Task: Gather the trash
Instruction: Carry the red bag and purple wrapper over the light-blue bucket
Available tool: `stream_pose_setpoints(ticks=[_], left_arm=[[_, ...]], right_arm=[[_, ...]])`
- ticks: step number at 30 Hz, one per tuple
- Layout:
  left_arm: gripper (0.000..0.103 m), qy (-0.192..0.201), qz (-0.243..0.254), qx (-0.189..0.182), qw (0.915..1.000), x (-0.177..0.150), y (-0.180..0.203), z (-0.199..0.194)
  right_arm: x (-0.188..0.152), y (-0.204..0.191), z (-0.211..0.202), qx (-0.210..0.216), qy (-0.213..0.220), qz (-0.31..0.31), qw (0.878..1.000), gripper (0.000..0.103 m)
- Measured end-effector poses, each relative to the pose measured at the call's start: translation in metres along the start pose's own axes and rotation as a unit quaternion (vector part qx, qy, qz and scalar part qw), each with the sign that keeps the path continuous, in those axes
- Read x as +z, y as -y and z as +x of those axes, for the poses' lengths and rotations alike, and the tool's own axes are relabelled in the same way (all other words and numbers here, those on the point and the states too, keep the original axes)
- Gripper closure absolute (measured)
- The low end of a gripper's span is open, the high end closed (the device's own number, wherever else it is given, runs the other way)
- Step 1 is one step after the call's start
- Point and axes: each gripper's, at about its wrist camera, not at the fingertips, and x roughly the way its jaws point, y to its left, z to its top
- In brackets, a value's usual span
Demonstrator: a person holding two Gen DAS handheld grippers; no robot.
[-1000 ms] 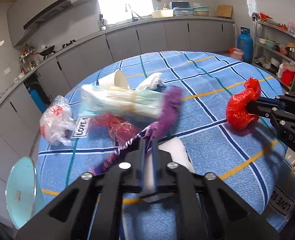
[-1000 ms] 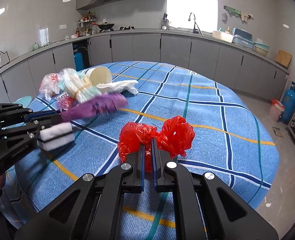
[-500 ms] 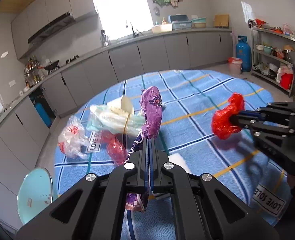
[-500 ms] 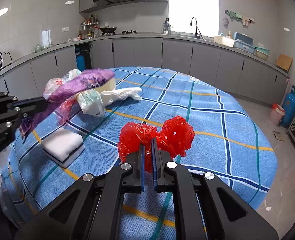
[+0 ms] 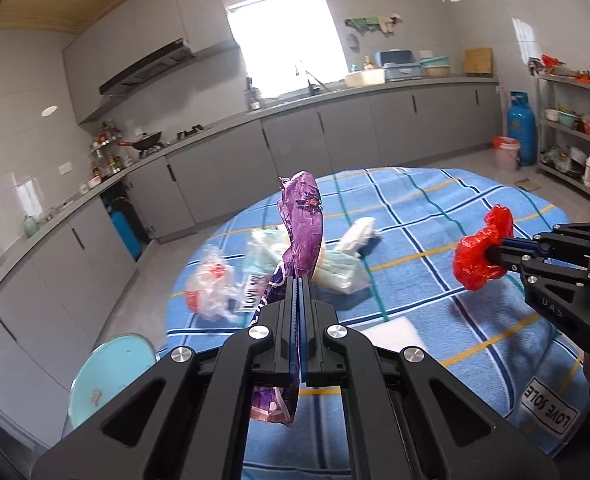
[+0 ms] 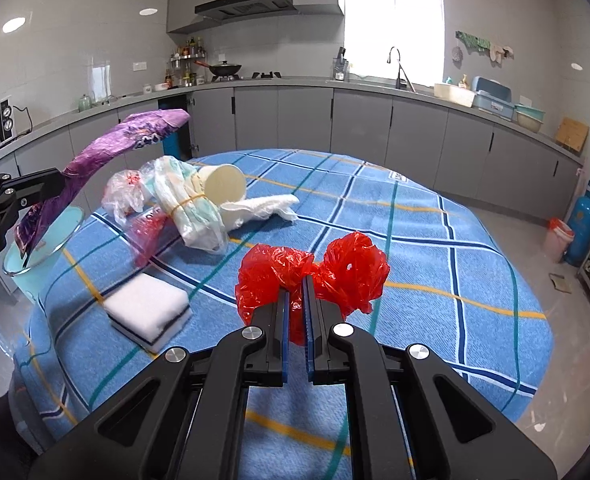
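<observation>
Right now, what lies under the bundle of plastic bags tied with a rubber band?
The bundle lies on the blue checked tablecloth, its near end overlapping a crumpled red bag. A paper cup sits behind it. Anything directly beneath is hidden.

Two matte black grippers, left gripper (image 5: 298, 280) and right gripper (image 6: 295, 280), built alike. Angular plastic arms with triangular cut-outs, fanning from six o'clock. Four round silver screw heads across each linkage. Slim parallel fingers (image 6: 281, 320) lined with blue ribbed pads. Faint pale lettering moulded on the side of the right gripper's body, near three o'clock in the left view.
</observation>
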Motion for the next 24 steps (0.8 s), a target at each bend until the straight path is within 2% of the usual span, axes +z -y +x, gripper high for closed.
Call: stream_pose_setpoints(ticks=[11,24], left_arm=[[0.102,-0.006,-0.030,0.047,0.9984,-0.013,-0.034,-0.011],[0.102,-0.018,-0.071,0.105,0.9917,-0.027,-0.080,-0.022]], right_arm=[[0.014,-0.025,-0.002,0.023,0.015,-0.010,1.000,0.096],[0.036,-0.063,0.001,0.065,0.032,-0.028,0.997,0.096]])
